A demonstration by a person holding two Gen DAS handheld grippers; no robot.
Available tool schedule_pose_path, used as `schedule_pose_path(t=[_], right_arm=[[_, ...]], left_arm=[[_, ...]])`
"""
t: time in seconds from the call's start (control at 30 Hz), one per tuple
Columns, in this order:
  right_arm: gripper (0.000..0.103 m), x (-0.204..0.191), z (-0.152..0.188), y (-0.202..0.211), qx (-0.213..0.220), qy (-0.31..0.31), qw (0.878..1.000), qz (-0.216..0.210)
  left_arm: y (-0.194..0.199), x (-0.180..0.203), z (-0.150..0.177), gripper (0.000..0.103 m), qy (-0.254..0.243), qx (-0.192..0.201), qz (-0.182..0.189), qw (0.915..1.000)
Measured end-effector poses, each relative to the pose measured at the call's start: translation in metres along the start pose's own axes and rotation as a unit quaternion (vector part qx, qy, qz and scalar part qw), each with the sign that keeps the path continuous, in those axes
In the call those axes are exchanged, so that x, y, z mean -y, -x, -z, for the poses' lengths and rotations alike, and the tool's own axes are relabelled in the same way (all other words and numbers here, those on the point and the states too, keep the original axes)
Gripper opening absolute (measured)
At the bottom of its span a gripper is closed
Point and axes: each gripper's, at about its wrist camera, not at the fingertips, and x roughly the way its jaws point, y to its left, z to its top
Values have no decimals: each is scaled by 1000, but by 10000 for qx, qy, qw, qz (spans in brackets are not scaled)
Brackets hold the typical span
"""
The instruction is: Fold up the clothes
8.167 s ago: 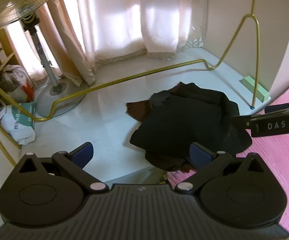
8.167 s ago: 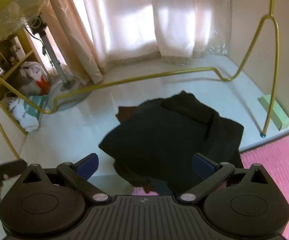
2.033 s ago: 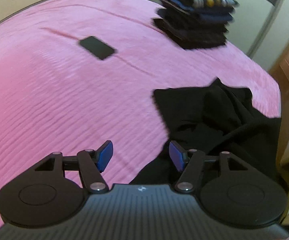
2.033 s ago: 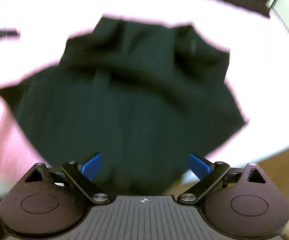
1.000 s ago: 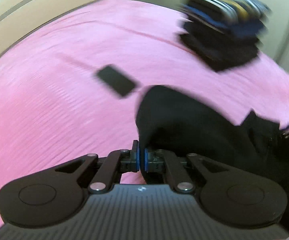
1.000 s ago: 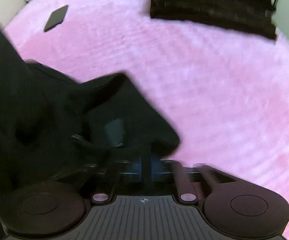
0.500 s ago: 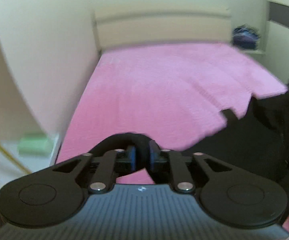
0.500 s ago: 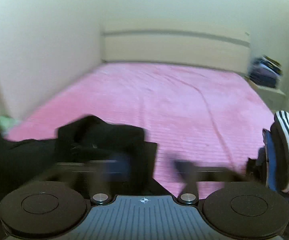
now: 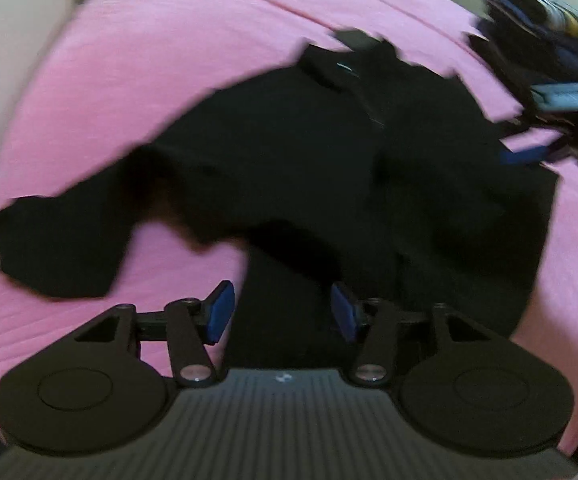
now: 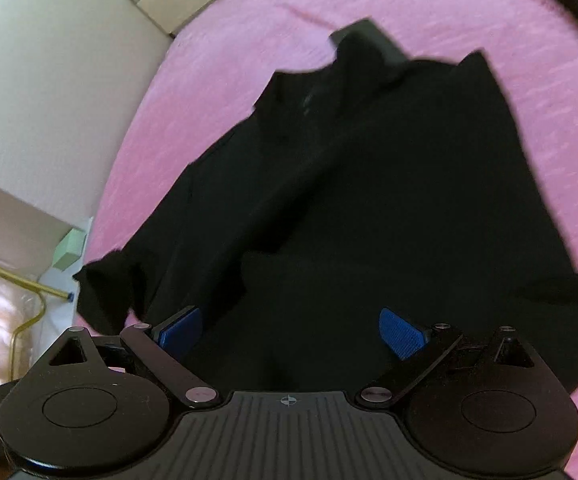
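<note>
— What do you see from the left wrist view?

— A black garment (image 9: 329,168) lies spread on the pink bed (image 9: 149,40), filling the middle of the frame, with one sleeve reaching to the left edge and the collar end toward the top. The left hand-held gripper (image 9: 281,312) hangs over the hem at the bottom, its blue pads apart, gripping nothing. At the right edge the other hand-held gripper (image 9: 529,156) comes in blurred, just beside the cloth's right side, and a pile of folded clothes (image 9: 549,32) sits at the upper right.

— And the right wrist view?

— The same garment (image 10: 369,200) runs from the bottom up to the top centre, still rumpled, the left sleeve bunched at the lower left near the bed's edge. The right hand-held gripper (image 10: 289,332) is released too, pads wide apart above the hem. A small green block (image 10: 69,254) rests on the floor at the left.

— So which step is this?

— Laying out, I'd say; no fold looks made yet. Next probably calls for smoothing the bunched sleeve flat, then pinching an edge to bring it across.

— Any writing to read?

— None I can make out; the plate on the far gripper is too blurred.
</note>
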Motion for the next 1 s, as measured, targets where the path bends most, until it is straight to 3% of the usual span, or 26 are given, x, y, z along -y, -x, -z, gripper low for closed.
schedule_pose_path(t=[0.07,0.13,0.2,0.3,0.33,0.4,0.43,0.47,0.5,0.53,0.57,0.63,0.77,0.9,1.0], right_arm=[[98,-9,-8,-15,-26,117,9998,-146],[98,-20,-14,-27,-32,443,9990,43],[98,-35,-17,-35,62,1170,9918,518],[98,-46,-15,-45,183,2410,9652,1004],[98,-43,-13,-51,90,2635,9591,1031],[97,-27,-10,-62,-452,2845,9532,912],[92,-19,-7,-66,-792,2887,9508,798],[56,-11,-4,-70,-1130,2925,9471,682],[39,-6,1,-63,-1248,2976,9443,648],[11,-3,6,-51,-1273,3033,9421,649],[4,0,11,-39,-1297,3090,9399,651],[2,3,24,0,-1312,2828,9496,313],[2,0,90,92,-1683,3032,9378,181],[3,29,165,151,-2330,2829,9275,738],[8,58,188,169,-2235,2503,9349,1152]], left_arm=[[-17,8,7,56,-101,-93,257,9996],[-38,17,17,56,-241,-397,455,9979],[-46,27,28,45,-185,-577,650,9960],[-36,41,44,27,-331,-653,898,9933],[-31,45,51,22,-399,-678,1006,9918],[-18,51,64,21,-491,-703,1112,9901],[-11,53,68,21,-531,-695,1117,9899],[-4,55,73,22,-570,-687,1122,9897],[3,56,77,22,-609,-679,1128,9894],[10,58,82,23,-648,-671,1133,9892],[20,57,85,26,-646,-599,1078,9903],[36,50,86,30,-524,-442,966,9930],[61,33,85,40,-252,-168,759,9967],[64,22,85,42,-155,-172,635,9977],[61,26,85,45,-344,-265,603,9972]])
